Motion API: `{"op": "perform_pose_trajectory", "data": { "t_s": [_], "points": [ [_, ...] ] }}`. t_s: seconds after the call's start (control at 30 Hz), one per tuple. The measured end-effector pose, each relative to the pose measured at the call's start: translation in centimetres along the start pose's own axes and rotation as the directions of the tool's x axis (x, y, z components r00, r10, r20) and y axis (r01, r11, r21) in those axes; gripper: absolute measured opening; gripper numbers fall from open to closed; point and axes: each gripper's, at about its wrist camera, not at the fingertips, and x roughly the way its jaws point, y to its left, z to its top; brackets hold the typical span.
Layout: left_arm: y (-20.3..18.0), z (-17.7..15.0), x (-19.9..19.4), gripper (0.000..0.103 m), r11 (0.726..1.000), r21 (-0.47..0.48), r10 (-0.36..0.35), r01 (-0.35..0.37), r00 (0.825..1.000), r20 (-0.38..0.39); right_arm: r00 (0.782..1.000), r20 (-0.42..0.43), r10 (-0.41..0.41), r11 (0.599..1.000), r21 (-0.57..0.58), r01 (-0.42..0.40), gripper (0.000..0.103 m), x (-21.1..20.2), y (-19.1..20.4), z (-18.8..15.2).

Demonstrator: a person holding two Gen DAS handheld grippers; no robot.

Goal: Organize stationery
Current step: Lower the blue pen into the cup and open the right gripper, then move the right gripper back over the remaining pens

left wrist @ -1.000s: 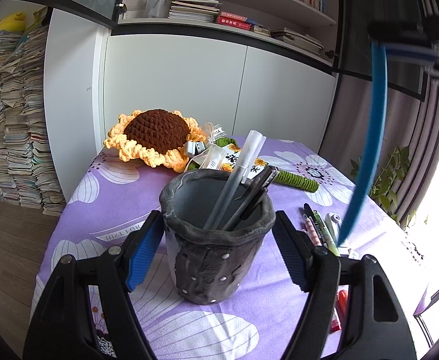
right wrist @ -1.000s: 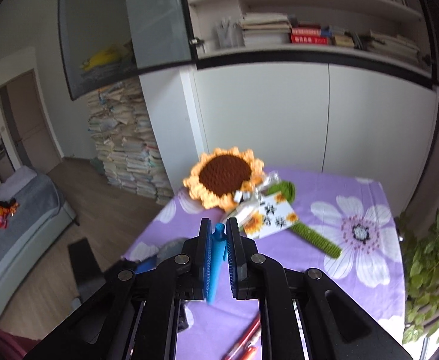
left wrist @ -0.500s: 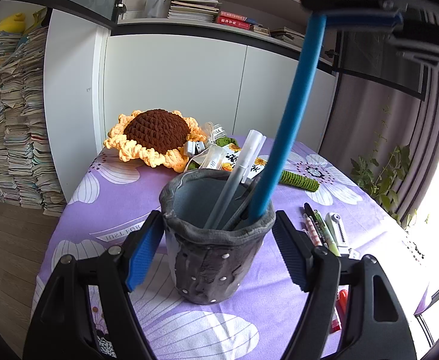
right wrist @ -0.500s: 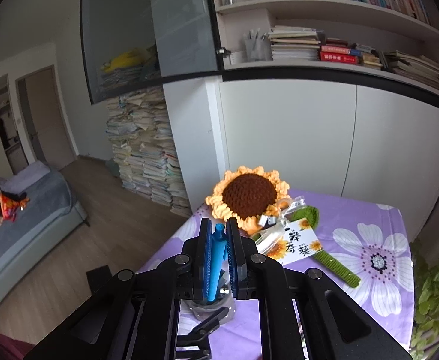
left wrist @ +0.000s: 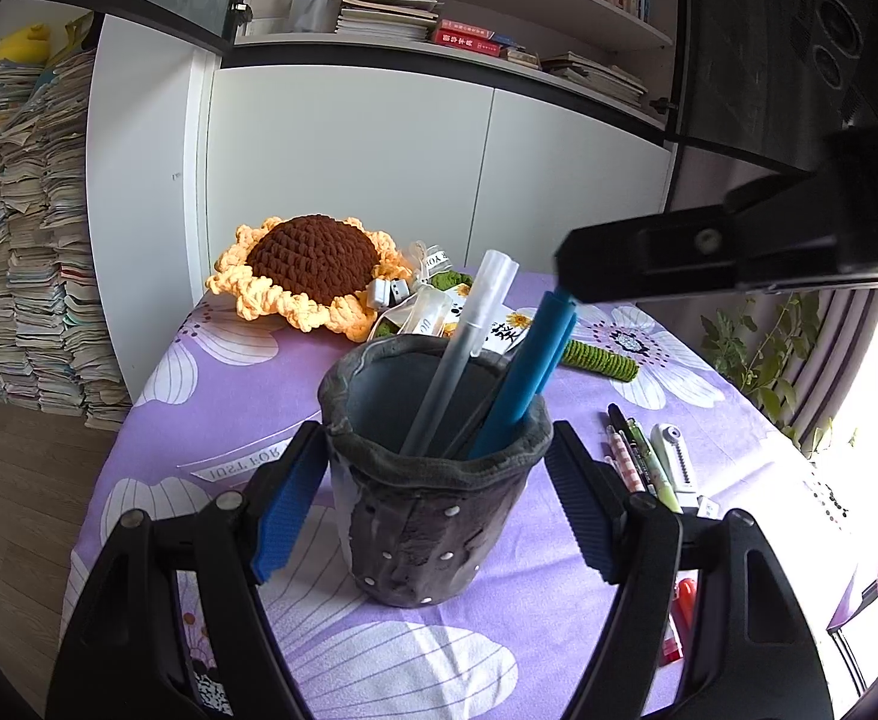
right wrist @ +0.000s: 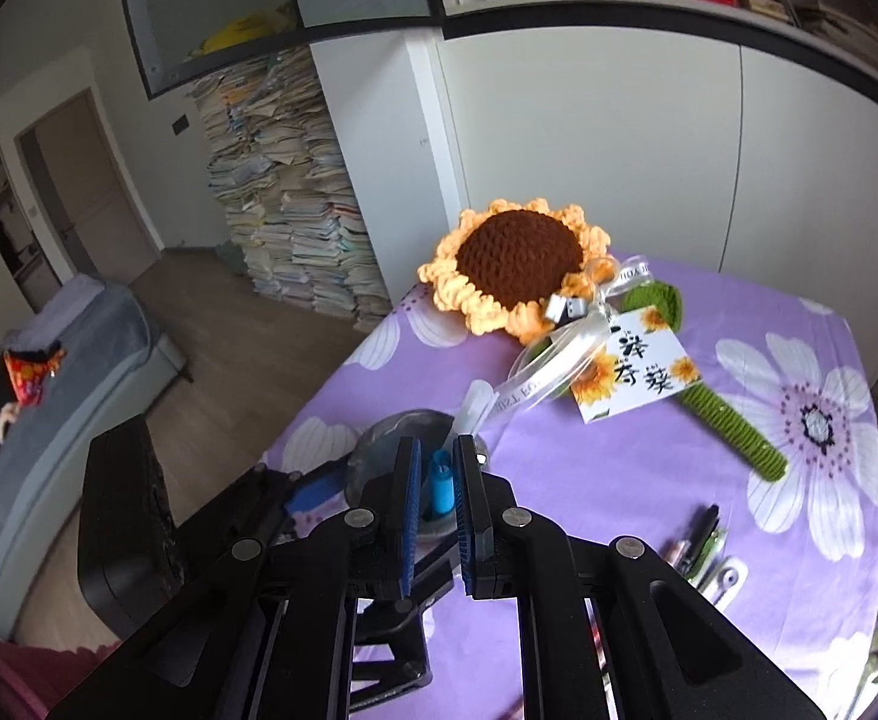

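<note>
white cabinets [left wrist: 348, 168], bookshelves [left wrist: 499, 30] above (paper stacks [left wrist: 24, 240] beside), wood floor [right wrist: 210, 348].

Left wrist view: low, close behind pen cup [left wrist: 432, 474], facing white cabinet beyond it; cup fills centre; right wrist view: higher, above and right of pen cup [right wrist: 399, 438], tilted down, facing same cabinet; shared: cup, crochet sunflower [left wrist: 312, 273] [right wrist: 517, 261] behind it, purple surface [left wrist: 228, 396] [right wrist: 649, 468], book stacks.
</note>
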Motion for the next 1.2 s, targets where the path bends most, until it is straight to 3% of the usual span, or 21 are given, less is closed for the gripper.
{"op": "perform_pose_trajectory", "data": {
  "t_s": [0.2,0.3,0.57,0.7,0.9,0.97,1.03,1.2],
  "points": [
    [-0.1,0.0,0.0,0.074,1.0,0.0,0.0,0.0,1.0,0.0,0.998,0.066,-0.005,0.998,0.061,0.001,0.011,-3.0,-1.6,-0.8],
    [-0.1,0.0,0.0,0.073,1.0,0.001,-0.002,0.002,1.0,0.001,0.996,0.073,-0.047,0.992,0.117,0.038,0.011,-3.8,-3.5,-1.5],
    [-0.3,0.0,0.0,0.074,1.0,0.011,-0.007,0.007,1.0,-0.002,0.992,-0.014,-0.124,0.951,0.286,0.123,0.011,-3.2,-8.9,-4.5],
    [-0.5,-0.1,0.3,0.08,1.0,0.024,0.02,-0.02,1.0,-0.023,0.993,-0.01,-0.119,0.948,0.297,0.116,0.011,-3.5,-9.4,-5.0],
    [-1.0,-0.1,0.4,0.079,0.995,0.06,0.074,-0.073,0.997,-0.014,0.995,-0.007,-0.096,0.949,0.301,0.093,0.011,-3.1,-10.1,-5.6],
    [-1.2,-0.1,0.5,0.078,0.993,0.074,0.088,-0.088,0.996,-0.009,0.995,-0.028,-0.097,0.946,0.307,0.101,0.011,-2.5,-10.5,-5.9],
    [-1.4,0.1,0.6,0.069,0.992,0.086,0.095,-0.094,0.995,-0.004,0.993,-0.066,-0.095,0.945,0.309,0.11,0.011,-1.7,-10.8,-6.2],
    [-1.3,0.7,1.2,0.068,0.993,0.08,0.088,-0.087,0.996,-0.015,0.989,-0.139,-0.054,0.948,0.303,0.094,0.011,0.6,-11.1,-6.7]
  ]
}}
